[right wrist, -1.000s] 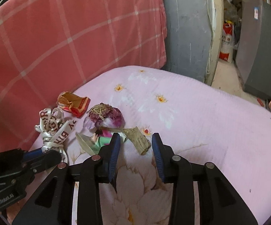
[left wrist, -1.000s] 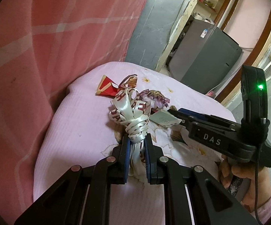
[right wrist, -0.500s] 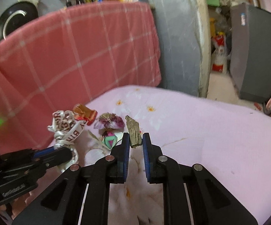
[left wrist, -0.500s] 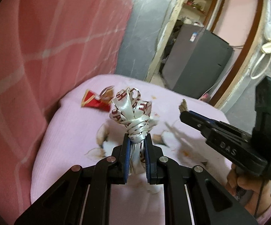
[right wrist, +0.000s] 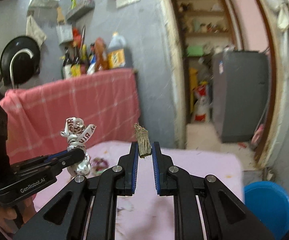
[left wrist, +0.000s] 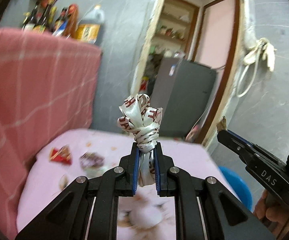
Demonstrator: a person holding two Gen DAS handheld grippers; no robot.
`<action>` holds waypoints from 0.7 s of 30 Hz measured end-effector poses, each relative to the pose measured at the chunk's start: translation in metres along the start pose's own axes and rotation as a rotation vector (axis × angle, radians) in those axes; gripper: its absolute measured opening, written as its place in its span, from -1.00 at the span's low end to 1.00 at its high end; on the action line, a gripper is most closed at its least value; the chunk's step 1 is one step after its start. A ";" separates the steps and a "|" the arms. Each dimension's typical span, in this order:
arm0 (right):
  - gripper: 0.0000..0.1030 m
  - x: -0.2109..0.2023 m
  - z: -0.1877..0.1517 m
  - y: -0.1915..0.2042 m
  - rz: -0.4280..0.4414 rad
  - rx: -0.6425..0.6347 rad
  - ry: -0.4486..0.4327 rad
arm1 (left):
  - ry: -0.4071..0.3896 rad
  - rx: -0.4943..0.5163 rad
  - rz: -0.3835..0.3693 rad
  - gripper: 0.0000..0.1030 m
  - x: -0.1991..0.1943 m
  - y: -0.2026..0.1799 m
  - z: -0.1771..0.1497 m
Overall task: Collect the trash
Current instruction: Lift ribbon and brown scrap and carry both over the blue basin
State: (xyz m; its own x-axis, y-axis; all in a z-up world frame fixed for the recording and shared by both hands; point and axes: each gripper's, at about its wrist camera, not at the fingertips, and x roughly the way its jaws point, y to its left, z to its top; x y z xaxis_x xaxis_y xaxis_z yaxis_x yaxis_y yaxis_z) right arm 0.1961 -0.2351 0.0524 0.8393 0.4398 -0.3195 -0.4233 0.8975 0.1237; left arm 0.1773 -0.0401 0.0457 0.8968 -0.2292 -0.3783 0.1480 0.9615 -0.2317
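Note:
My left gripper (left wrist: pixel 146 147) is shut on a knotted white ribbon with red letters (left wrist: pixel 139 118), held up above the pink cushion (left wrist: pixel 108 140). The same ribbon (right wrist: pixel 76 134) and the left gripper (right wrist: pixel 78 154) show at the left of the right wrist view. My right gripper (right wrist: pixel 145 146) is shut on a small brown bark-like scrap (right wrist: pixel 142 140), lifted clear of the cushion (right wrist: pixel 194 160). That scrap (left wrist: pixel 222 124) sticks up from the right gripper (left wrist: pixel 223 134) at the right of the left wrist view. A red wrapper (left wrist: pixel 61 155) and a purple wrapper (left wrist: pixel 91 159) lie on the cushion.
A blue bin (right wrist: pixel 268 204) stands on the floor to the right of the cushion, also seen as a blue bin (left wrist: pixel 236 186) in the left view. A pink checked cloth (right wrist: pixel 74 104) hangs behind. A grey fridge (right wrist: pixel 242 94) stands in the doorway. Bottles (right wrist: pixel 96 58) sit on the ledge.
The right gripper closed on the brown scrap and lifted it off the cushion. Both grippers rose and tilted up, so the wall, shelf and doorway now fill the views. The blue bin has come into sight.

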 end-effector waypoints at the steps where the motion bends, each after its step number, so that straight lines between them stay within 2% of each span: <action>1: -0.77 -0.005 0.003 -0.005 -0.020 -0.003 -0.019 | -0.017 0.006 -0.012 -0.79 0.000 -0.007 0.001; 8: -0.77 -0.050 0.012 -0.042 -0.173 -0.025 -0.128 | -0.126 0.080 -0.110 -0.79 0.000 -0.062 0.005; 11: -0.77 -0.069 0.012 -0.063 -0.239 -0.021 -0.160 | -0.145 0.104 -0.162 -0.79 0.007 -0.089 0.007; 16: -0.77 -0.091 0.009 -0.093 -0.331 -0.009 -0.182 | -0.151 0.138 -0.233 -0.79 0.022 -0.129 0.007; 21: -0.77 -0.105 -0.004 -0.125 -0.401 0.026 -0.167 | -0.116 0.175 -0.286 -0.79 0.042 -0.170 -0.001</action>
State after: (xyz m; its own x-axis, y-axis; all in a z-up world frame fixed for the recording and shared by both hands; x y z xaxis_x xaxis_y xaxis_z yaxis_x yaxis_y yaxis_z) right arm 0.1594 -0.3935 0.0667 0.9800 0.0538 -0.1913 -0.0461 0.9979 0.0449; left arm 0.1897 -0.2131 0.0678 0.8485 -0.4842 -0.2133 0.4606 0.8744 -0.1525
